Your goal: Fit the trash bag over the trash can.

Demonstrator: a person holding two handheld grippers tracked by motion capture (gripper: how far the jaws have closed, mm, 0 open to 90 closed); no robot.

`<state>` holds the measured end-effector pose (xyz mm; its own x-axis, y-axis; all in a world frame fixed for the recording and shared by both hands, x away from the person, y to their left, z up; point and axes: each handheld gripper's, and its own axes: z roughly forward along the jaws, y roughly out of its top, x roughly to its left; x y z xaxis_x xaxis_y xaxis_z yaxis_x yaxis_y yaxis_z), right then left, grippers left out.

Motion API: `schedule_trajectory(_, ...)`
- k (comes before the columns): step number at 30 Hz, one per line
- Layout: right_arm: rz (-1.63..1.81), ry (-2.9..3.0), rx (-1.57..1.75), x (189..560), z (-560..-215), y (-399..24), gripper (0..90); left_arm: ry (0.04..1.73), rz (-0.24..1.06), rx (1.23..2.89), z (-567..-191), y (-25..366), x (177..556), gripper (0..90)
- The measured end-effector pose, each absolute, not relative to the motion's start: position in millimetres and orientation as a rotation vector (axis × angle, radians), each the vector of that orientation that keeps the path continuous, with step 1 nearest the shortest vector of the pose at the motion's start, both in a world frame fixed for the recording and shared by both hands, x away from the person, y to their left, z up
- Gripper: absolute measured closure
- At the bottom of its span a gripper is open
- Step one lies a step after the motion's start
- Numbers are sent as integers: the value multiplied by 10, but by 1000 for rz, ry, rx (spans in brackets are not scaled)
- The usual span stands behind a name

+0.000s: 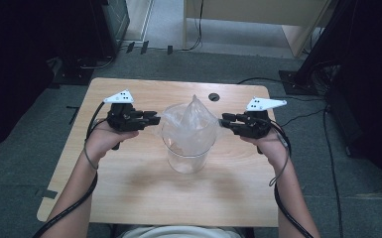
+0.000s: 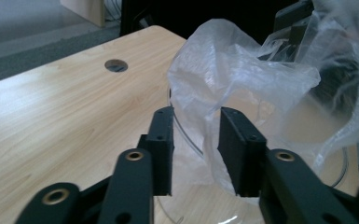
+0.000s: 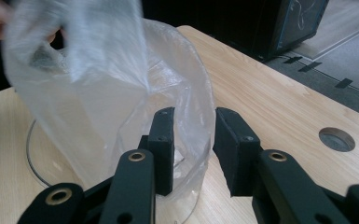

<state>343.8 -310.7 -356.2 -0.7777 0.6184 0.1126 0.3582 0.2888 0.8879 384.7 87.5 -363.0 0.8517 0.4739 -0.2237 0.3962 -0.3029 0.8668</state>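
Flanking a clear plastic bag (image 1: 191, 121) that lines a clear cup (image 1: 187, 153) at mid-table, the left gripper (image 1: 155, 119) and right gripper (image 1: 223, 120) face inward, equally near, each with parted jaws straddling the bag's rim.

Clear cup (image 1: 187, 148): upright at the middle of the wooden bench (image 1: 129, 198), lined with a thin plastic bag (image 1: 191, 119) peaking above its rim. Left tongs (image 1: 155, 119): just left of cup, at bag's edge. Right tongs (image 1: 223, 120): just right of cup.
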Motion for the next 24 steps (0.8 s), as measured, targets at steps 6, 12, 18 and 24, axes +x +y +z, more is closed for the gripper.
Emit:
schedule_trajectory(6, 1487, 2283, 846, 3450, -3538, -3063, 602, 614, 126, 1922, -3575, 836, 3838, 556)
schedule_trajectory(12, 1522, 2265, 820, 3470, -3484, -3003, 574, 552, 157, 1940, -3547, 736, 3824, 497)
schedule_trajectory(18, 1534, 2276, 851, 3545, -3487, -2874, 548, 552, 140, 1959, -3539, 653, 3883, 500)
schedule_trajectory(24, 1494, 2326, 843, 3659, -3540, -2761, 538, 535, 146, 1981, -3564, 580, 3978, 503)
